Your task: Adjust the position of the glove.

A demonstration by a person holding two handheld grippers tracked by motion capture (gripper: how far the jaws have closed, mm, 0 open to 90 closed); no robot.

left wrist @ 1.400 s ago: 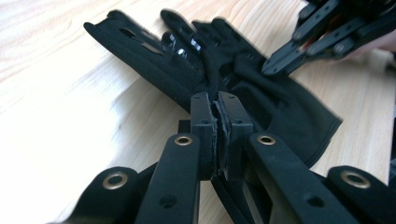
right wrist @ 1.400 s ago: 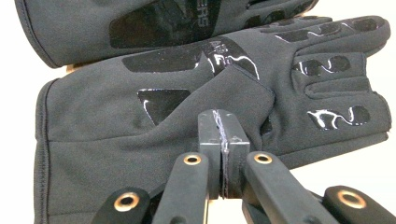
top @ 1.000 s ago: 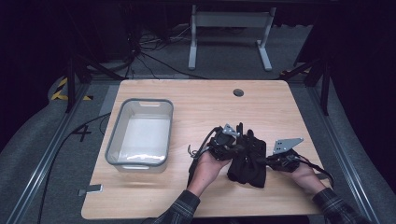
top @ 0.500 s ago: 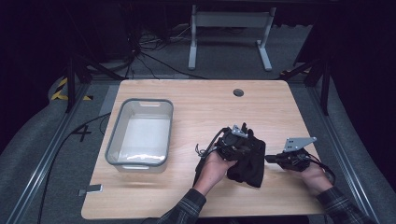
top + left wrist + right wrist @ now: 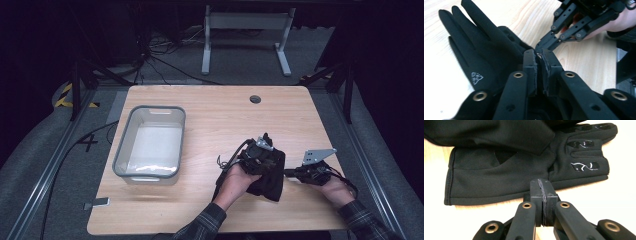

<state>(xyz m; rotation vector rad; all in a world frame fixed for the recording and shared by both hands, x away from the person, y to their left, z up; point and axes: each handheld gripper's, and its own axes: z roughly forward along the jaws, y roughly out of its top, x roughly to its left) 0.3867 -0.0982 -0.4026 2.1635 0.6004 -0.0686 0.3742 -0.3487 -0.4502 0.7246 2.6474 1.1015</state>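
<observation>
Now right claw (image 5: 289, 173) off gloves (image 5: 267, 175).

left tool (image 5: 539, 56) – jaws nearly closed | black glove (image 5: 477, 53) beside | right tool (image 5: 544, 43) touching tip

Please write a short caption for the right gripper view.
Shut right gripper at the edge of a black glove lying on the table.

gloves (image 5: 267, 175): near bench's front-right corner, partly hidden under left gripper (image 5: 263, 146) | top glove (image 5: 499, 132): cut off by upper edge | grip on cloth: cannot tell | person's sleeves: cut off at bottom edge
</observation>
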